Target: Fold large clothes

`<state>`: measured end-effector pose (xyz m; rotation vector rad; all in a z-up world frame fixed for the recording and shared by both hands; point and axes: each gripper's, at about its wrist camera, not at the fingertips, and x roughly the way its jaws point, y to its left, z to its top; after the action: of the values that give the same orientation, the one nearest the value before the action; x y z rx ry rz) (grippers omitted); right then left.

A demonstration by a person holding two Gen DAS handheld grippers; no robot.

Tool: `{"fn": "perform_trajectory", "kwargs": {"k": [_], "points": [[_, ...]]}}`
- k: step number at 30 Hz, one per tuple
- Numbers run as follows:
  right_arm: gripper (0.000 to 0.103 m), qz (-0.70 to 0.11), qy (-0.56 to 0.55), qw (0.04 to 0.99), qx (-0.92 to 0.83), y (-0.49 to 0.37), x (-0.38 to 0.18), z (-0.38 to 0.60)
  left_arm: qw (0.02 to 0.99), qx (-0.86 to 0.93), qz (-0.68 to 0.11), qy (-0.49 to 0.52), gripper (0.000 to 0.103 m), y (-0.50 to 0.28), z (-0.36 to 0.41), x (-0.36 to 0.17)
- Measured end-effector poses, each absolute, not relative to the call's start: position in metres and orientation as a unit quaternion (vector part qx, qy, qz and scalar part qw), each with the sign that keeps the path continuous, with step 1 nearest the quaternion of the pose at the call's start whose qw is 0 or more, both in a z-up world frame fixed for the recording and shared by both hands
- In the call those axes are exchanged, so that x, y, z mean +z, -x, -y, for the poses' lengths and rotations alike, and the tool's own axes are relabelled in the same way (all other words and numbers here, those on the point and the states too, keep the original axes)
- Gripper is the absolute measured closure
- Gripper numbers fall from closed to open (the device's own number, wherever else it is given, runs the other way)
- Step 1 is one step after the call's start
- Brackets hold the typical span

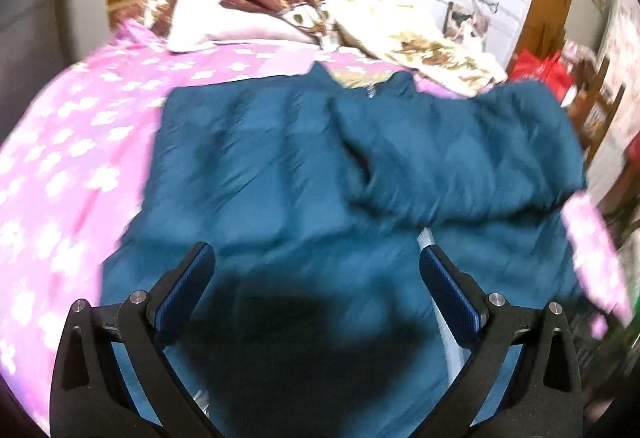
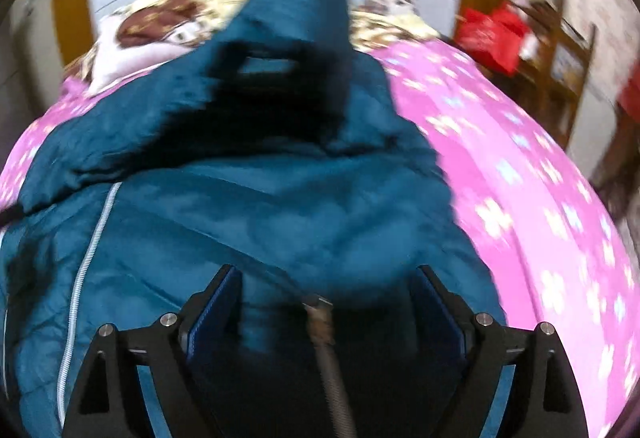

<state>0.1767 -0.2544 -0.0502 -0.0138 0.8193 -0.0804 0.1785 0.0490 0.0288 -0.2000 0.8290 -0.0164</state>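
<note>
Where jacket (image 1: 260, 166) lies, pink bedspread (image 1: 80, 142), pillows (image 1: 224, 18)

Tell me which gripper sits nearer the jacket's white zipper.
Probably left, though blur makes it close. The left gripper hangs open over the teal jacket, the zipper at its right fingertip. The right gripper, open too, has the zipper well off toward its left.

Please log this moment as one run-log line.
jacket: flat on bed, one sleeve folded | left claw: open | right claw: open
</note>
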Motion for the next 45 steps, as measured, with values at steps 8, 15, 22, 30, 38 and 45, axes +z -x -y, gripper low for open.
{"fn": "perform_trajectory", "kwargs": {"k": [8, 15, 22, 30, 38, 45], "points": [[0.017, -0.406, -0.001, 0.913, -0.038, -0.179, -0.050, 0.273, 0.899, -0.012, -0.429, 0.087, 0.008, -0.248, -0.024, 0.021], [0.013, -0.423, -0.019, 0.906, -0.024, -0.182, -0.057, 0.272, 0.894, 0.020, -0.436, 0.104, 0.090, -0.257, -0.027, 0.007], [0.011, -0.425, -0.013, 0.905, -0.031, -0.184, -0.059, 0.268, 0.910, 0.035, -0.397, 0.118, 0.094, -0.236, -0.054, 0.031], [0.010, -0.425, -0.017, 0.904, -0.036, -0.184, -0.059, 0.267, 0.908, 0.081, -0.387, 0.140, 0.094, -0.215, -0.121, 0.026], [0.010, -0.425, -0.021, 0.904, -0.035, -0.184, -0.059, 0.269, 0.911, 0.118, -0.374, 0.129, 0.095, -0.206, -0.140, 0.024], [0.010, -0.335, -0.088, 0.938, -0.028, -0.189, -0.015, 0.295, 0.939, 0.114, -0.314, 0.085, 0.052, -0.208, -0.108, 0.063]]}}
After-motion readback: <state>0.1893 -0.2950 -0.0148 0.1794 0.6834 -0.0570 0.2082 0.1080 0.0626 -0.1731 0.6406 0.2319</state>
